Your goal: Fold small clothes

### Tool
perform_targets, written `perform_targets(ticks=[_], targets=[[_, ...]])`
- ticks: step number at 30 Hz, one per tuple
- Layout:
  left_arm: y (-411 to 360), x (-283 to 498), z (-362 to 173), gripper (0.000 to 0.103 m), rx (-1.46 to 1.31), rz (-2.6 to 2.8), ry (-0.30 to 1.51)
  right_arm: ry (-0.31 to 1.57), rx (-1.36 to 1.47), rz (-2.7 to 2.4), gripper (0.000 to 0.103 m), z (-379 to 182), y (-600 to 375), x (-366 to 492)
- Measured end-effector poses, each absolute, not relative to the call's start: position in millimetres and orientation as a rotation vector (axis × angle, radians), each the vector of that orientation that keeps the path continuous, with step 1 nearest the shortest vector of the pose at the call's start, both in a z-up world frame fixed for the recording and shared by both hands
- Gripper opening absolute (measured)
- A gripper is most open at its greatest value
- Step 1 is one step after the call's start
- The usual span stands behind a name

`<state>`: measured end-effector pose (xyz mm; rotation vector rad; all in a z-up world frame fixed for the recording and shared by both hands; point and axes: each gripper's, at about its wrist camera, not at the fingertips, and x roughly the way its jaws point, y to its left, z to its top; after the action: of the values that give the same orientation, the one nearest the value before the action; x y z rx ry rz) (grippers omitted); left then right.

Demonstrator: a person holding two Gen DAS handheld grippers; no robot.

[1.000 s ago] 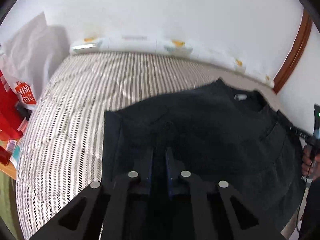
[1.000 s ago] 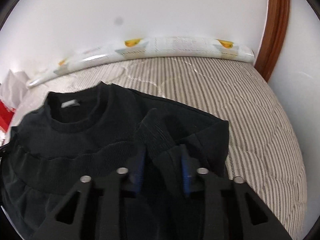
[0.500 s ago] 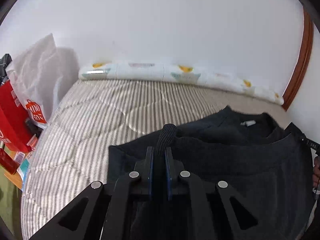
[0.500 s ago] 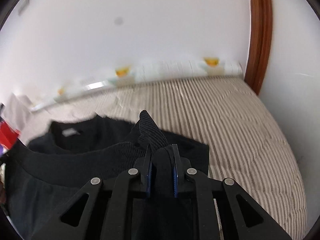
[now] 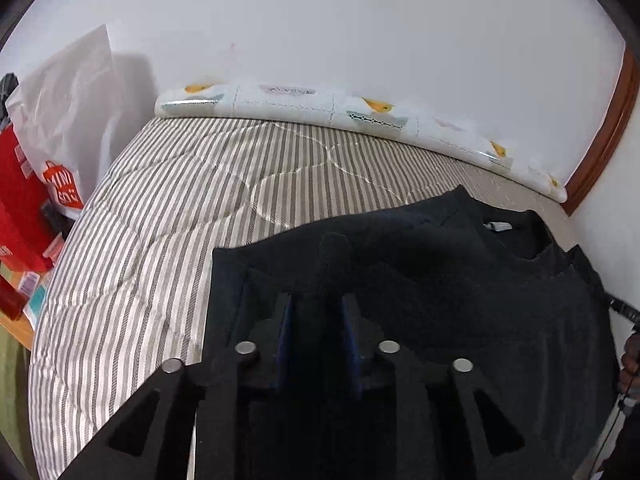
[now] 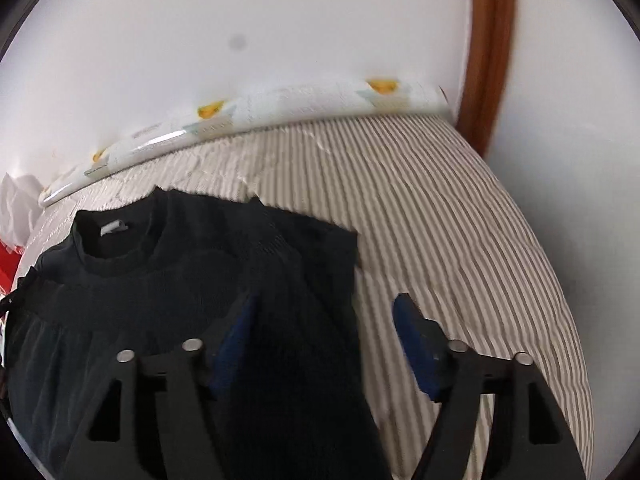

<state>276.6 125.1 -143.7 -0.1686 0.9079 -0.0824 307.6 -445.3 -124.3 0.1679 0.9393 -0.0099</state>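
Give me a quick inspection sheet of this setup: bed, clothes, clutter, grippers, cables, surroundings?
Surface: striped bedcover, lightly rumpled.
Job's things: black top, hem folded up toward the collar.
Clutter: white shopping bag and red boxes beside the bed.
Grippers: left gripper opening, a fabric ridge between its pads; right gripper opening wide, pads off the cloth.
Cables: thin cable at the left view's right edge.
Surroundings: white wall, patterned roll along it, brown wooden trim.
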Motion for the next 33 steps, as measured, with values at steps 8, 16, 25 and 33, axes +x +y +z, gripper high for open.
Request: perform_targets(ticks=[8,16,25,33], targets=[[131,238,-134,0.027,-0.173,-0.067,0.903,1.034,0.269,0.092,0.054,-150,-445,320],[136,214,-132,0.028,-0.186,-0.041,0.906,1.0,0.184,0.178,0.015,-127,-450,319],[145,202,-128,0.028,-0.179,-0.019,0.891,1.012,0.088,0.029,0.015,-119,-500,320],[162,189,-139,0.028,-0.186,0.024,0.917,0.98,0.011,-0.13,0.027,-112,-502,302]])
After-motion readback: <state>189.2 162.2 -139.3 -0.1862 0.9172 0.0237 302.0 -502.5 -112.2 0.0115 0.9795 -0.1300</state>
